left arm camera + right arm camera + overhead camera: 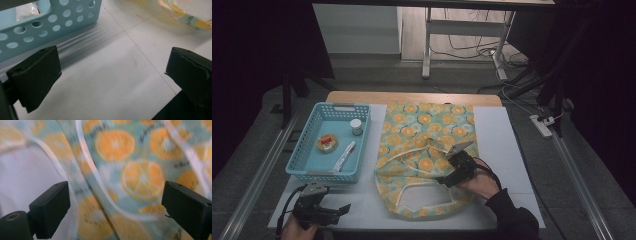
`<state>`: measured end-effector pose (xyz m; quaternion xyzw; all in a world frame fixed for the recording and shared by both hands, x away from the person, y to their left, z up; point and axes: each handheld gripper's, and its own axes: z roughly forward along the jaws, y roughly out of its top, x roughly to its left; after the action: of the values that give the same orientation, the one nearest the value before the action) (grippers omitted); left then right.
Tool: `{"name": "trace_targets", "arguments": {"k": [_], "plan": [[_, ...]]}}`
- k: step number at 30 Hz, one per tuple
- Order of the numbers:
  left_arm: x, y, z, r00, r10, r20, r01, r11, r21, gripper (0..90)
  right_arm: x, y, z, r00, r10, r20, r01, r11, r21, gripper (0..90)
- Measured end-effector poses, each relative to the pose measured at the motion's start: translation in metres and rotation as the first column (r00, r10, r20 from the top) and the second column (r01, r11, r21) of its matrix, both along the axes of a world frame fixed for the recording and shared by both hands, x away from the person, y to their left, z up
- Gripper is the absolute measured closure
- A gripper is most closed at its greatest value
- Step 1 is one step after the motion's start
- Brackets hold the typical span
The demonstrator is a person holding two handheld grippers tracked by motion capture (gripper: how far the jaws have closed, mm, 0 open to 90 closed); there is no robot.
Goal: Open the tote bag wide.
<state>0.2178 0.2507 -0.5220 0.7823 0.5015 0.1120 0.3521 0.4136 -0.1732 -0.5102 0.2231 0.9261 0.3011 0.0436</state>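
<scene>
A cloth bag [427, 135] printed with orange slices lies flat in the middle of the table, its white-trimmed handles and mouth toward the person. My right gripper [451, 176] hovers over the bag's right side near a handle; in the right gripper view [115, 210] the jaws stand wide apart with the fabric [140, 177] and a white trim strip below them, nothing pinched. At the front left my left gripper [343, 210] rests low, and the left gripper view [112, 72] shows it open over bare white mat.
A light blue perforated basket [302, 150] sits left of the bag, its wall [50, 25] close to the left gripper. It holds a small jar [356, 126], a round tin [327, 142] and a white tube [344, 155]. White mat [499, 145] lies right of the bag.
</scene>
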Motion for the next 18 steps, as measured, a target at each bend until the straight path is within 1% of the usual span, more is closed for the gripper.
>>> {"name": "trace_targets", "arguments": {"k": [2,3,4,5,6,7,9,11,12,13,14,16,18], "plan": [[0.000,0.000,0.000,1.0000,0.000,0.000,0.000,1.0000,0.001,0.0,-0.001,-0.001,-0.006,1.0000,0.004,0.001,-0.004,1.000,-0.015,16.4],[0.000,0.000,0.000,1.0000,0.000,0.000,0.000,1.0000,0.001,0.0,-0.001,-0.001,-0.008,0.9999,0.005,0.010,-0.005,1.000,-0.022,18.6],[0.000,0.000,0.000,1.0000,0.000,0.001,0.000,1.0000,0.002,0.0,-0.003,-0.001,-0.008,0.9993,0.008,0.037,-0.007,1.000,-0.023,23.3],[0.000,0.000,0.000,1.0000,0.000,0.001,0.000,1.0000,0.001,0.0,-0.005,-0.001,-0.008,0.9981,0.021,0.057,-0.019,0.999,-0.035,28.6],[0.000,0.000,0.000,1.0000,0.000,0.001,0.000,1.0000,0.000,0.0,-0.006,0.000,-0.007,0.9973,0.034,0.065,-0.031,0.999,-0.044,35.6],[0.000,0.000,0.000,1.0000,0.000,0.000,0.000,1.0000,0.000,0.0,-0.006,-0.001,-0.006,0.9974,0.037,0.062,-0.035,0.999,-0.042,42.5],[0.000,0.000,0.000,1.0000,0.001,0.002,-0.001,1.0000,0.001,0.0,-0.007,-0.001,-0.005,0.9969,0.043,0.066,-0.041,0.999,-0.036,52.2],[0.000,0.000,0.000,1.0000,0.001,0.003,-0.001,1.0000,0.003,0.0,-0.007,-0.002,-0.003,0.9975,0.042,0.056,-0.040,0.998,-0.044,58.7],[0.000,0.000,0.000,1.0000,0.001,0.003,-0.001,1.0000,0.002,0.0,-0.006,-0.002,-0.003,0.9982,0.044,0.040,-0.042,0.999,-0.031,60.0],[0.000,0.000,0.000,1.0000,0.001,0.003,-0.001,1.0000,0.002,0.0,-0.005,-0.003,-0.002,0.9989,0.045,0.012,-0.045,0.999,-0.012,60.2],[0.000,0.000,0.000,1.0000,0.000,0.001,0.000,1.0000,0.001,0.0,-0.004,-0.004,-0.001,0.9993,0.037,-0.007,-0.037,0.999,-0.006,59.4],[0.000,0.000,0.000,1.0000,0.000,0.000,0.000,1.0000,0.000,0.0,-0.004,-0.005,0.001,0.9996,0.026,0.010,-0.026,1.000,-0.005,57.2],[0.000,0.000,0.000,1.0000,0.000,0.002,0.000,1.0000,0.002,0.0,-0.003,-0.006,0.003,0.9998,0.016,0.010,-0.016,1.000,0.006,55.0]]}}
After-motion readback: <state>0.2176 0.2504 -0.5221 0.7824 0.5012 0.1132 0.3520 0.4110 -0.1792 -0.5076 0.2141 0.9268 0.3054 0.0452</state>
